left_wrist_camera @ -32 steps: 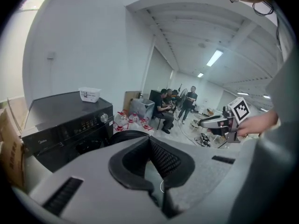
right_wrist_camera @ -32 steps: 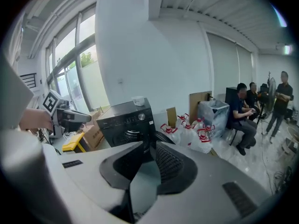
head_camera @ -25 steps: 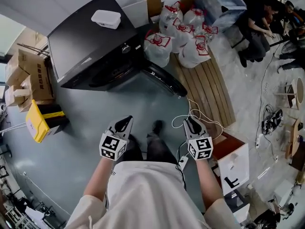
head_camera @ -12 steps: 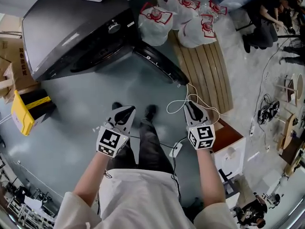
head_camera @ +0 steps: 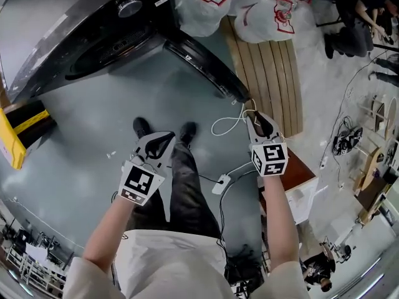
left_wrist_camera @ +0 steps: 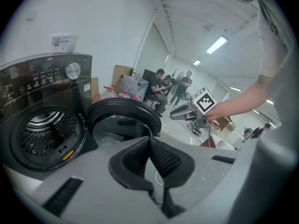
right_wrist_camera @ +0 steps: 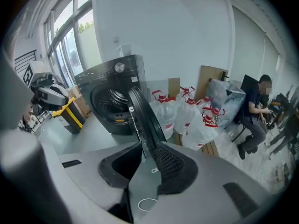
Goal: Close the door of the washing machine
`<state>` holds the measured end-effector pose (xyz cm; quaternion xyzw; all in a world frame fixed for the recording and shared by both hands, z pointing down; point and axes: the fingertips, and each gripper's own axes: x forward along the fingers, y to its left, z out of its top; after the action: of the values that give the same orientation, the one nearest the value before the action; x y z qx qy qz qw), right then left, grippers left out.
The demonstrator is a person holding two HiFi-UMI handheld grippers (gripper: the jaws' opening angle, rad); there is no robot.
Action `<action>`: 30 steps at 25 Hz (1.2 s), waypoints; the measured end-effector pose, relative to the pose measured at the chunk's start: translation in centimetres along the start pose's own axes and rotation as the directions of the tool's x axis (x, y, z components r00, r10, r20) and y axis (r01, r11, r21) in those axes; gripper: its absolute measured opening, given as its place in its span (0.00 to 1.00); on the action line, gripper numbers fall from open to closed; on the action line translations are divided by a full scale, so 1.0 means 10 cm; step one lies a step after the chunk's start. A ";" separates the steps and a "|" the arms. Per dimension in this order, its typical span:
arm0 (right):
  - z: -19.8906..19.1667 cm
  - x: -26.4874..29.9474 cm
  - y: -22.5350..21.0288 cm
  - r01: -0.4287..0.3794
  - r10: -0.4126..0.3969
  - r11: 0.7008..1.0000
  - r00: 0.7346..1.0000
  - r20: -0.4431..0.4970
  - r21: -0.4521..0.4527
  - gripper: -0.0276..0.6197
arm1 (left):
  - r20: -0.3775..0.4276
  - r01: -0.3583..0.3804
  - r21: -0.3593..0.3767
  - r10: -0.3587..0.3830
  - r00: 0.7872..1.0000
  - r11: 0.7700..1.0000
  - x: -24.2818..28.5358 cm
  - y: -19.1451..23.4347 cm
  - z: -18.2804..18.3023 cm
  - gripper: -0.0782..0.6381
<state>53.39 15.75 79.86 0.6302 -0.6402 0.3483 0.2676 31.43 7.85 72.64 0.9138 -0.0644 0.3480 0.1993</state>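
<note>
The dark washing machine [head_camera: 75, 36] stands at the top left, its drum [left_wrist_camera: 44, 136] exposed. Its round door [head_camera: 206, 64] is swung wide open toward the right and shows edge-on in the right gripper view [right_wrist_camera: 147, 120]. My left gripper [head_camera: 163, 141] hangs over the floor in front of the machine, its tips touching with nothing held [left_wrist_camera: 149, 139]. My right gripper [head_camera: 257, 118] hovers just short of the door's free end. Its jaws [right_wrist_camera: 149, 148] are opening, with only floor between them. Neither gripper touches the door.
White bags with red ties [head_camera: 206, 5] sit behind the door beside a wooden slatted platform [head_camera: 268, 73]. A white cable [head_camera: 227, 126] loops on the floor near my right gripper. A yellow-and-black box [head_camera: 19, 126] is at the left. People sit at the far right [head_camera: 355, 30].
Both grippers have sunk toward the floor and come nearer the machine. The washer and its door have slid up and grown larger in the head view.
</note>
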 end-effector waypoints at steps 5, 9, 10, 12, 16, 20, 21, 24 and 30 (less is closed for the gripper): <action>-0.21 0.37 -0.24 -0.009 0.004 0.997 0.997 -0.073 -0.078 0.23 | -0.013 0.012 -0.033 -0.013 1.000 0.999 0.21 -0.05 -0.15 0.12; -0.39 0.59 -0.37 -0.041 0.020 0.988 0.990 -0.140 -0.148 0.23 | -0.021 0.004 -0.057 -0.006 1.000 0.998 0.29 -0.04 -0.25 0.12; -0.43 0.65 -0.39 -0.055 0.028 0.984 0.987 -0.157 -0.170 0.23 | -0.024 0.000 -0.060 -0.001 1.000 0.998 0.32 -0.02 -0.28 0.12; -0.50 0.75 -0.43 -0.091 0.047 0.970 0.980 -0.195 -0.223 0.23 | -0.032 -0.012 -0.063 0.010 0.999 0.998 0.36 0.02 -0.33 0.12; -0.66 0.88 -0.46 -0.167 0.069 0.925 0.957 -0.282 -0.340 0.23 | -0.045 -0.039 -0.075 0.036 0.998 0.996 0.39 0.09 -0.46 0.12; -0.72 1.02 -0.45 -0.209 0.084 0.900 0.944 -0.318 -0.382 0.23 | -0.055 -0.057 -0.088 0.053 0.997 0.994 0.42 0.15 -0.62 0.12; -0.74 1.05 -0.44 -0.218 0.091 0.896 0.943 -0.320 -0.387 0.23 | -0.057 -0.060 -0.091 0.055 0.997 0.994 0.43 0.16 -0.67 0.12; -0.77 1.10 -0.44 -0.233 0.105 0.887 0.942 -0.319 -0.398 0.23 | -0.060 -0.064 -0.093 0.058 0.996 0.994 0.47 0.19 -0.78 0.12; -0.78 1.09 -0.37 -0.233 0.118 0.895 0.946 -0.301 -0.380 0.19 | -0.062 -0.066 -0.111 0.059 0.996 0.992 0.51 0.23 -1.01 0.12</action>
<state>55.62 15.18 93.60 0.4457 -0.7112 0.3114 0.4457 28.49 9.98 83.63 0.8879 -0.1066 0.3766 0.2416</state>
